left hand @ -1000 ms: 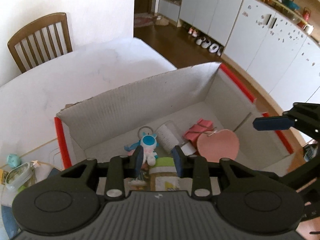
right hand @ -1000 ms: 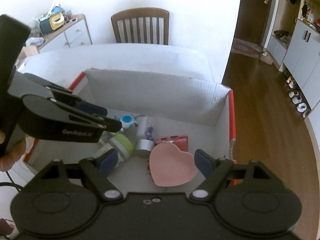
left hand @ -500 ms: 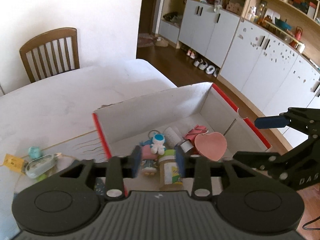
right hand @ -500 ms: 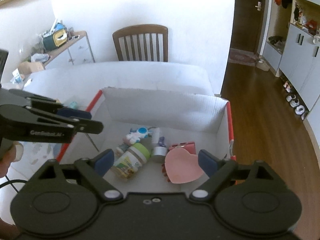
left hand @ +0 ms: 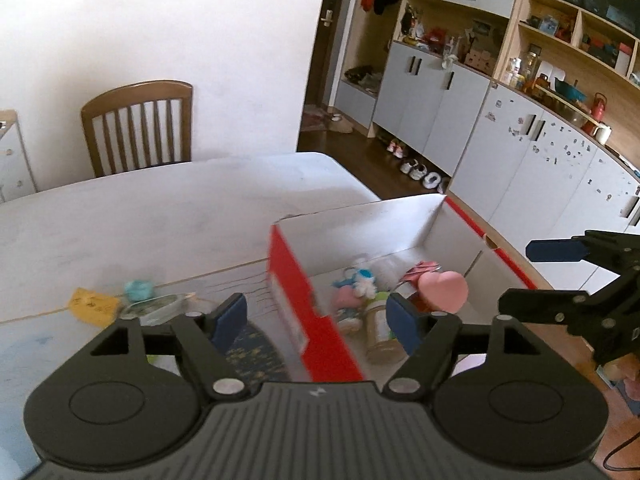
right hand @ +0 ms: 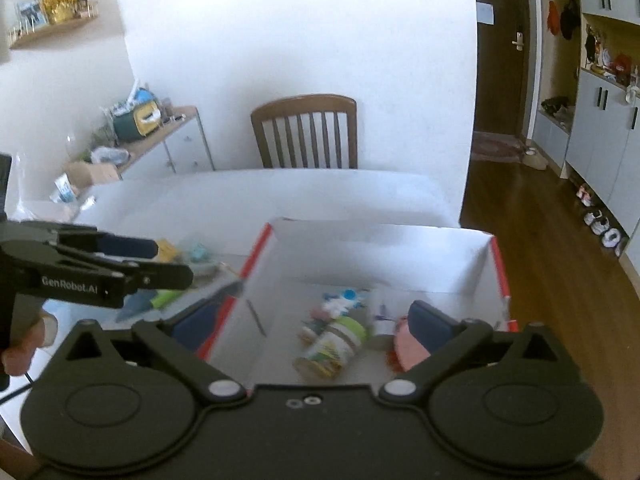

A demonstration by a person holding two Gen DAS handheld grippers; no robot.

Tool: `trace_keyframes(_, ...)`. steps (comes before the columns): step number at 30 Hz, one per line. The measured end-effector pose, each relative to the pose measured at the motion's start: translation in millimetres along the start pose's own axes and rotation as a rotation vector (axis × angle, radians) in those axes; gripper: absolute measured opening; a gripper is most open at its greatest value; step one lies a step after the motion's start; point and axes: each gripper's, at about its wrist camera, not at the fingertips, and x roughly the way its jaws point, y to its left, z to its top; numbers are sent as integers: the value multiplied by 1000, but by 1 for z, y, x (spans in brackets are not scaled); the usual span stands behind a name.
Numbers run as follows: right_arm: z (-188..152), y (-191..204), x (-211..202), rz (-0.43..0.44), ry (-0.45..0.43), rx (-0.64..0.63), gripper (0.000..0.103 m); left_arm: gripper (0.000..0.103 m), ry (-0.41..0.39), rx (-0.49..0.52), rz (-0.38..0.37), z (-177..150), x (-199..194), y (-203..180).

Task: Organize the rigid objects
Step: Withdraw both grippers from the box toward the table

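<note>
Left gripper (left hand: 316,322) spread wide, empty; right gripper (right hand: 316,330) likewise. Ahead-left of left jaws, nearer that hand: clear oval plastic case (left hand: 156,307), long axis crosswise, outside red-edged white cardboard box (left hand: 294,280).

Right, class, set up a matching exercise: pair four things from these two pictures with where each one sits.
Things:
1. jar
2. pink heart
3. yellow tag
4. chair

Places:
A. on the table outside the box
B. lying on its side in the box
C. behind the table, by the wall
D. in the box, towards its right wall

Pairs: 1-B, 2-D, 3-A, 4-C
</note>
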Motion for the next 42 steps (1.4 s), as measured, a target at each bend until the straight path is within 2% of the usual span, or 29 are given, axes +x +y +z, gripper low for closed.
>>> trace_keyframes(6,0,42,6,8,-13,2,103,79,-12,-18,2,-11,-19,35)
trace_keyframes(8,0,57,12,5,-7,-1,103,83,-14,-19,3,-15,-25,48)
trace_keyframes(17,-3,116,43,-2,26,17,103,86,-4,-54,-28,-24,-36,107)
trace_keyframes(19,-3,129,50,-1,31,16,103,90,-1,-70,-30,-25,-36,122)
trace_keyframes(21,-3,142,57,-6,35,13,103,100,2,-86,-30,-26,-34,135)
trace_keyframes(23,-3,152,65,-5,46,15,103,103,0,-99,-43,-28,-33,149)
trace_keyframes(28,1,176,86,-2,70,-7,103,103,-11,-92,4,-31,-20,173)
trace_keyframes(35,3,198,120,-24,106,-33,103,103,22,-74,79,-33,15,207)
trace_keyframes(42,-1,212,157,-11,187,-78,103,103,71,-103,64,-36,56,231)
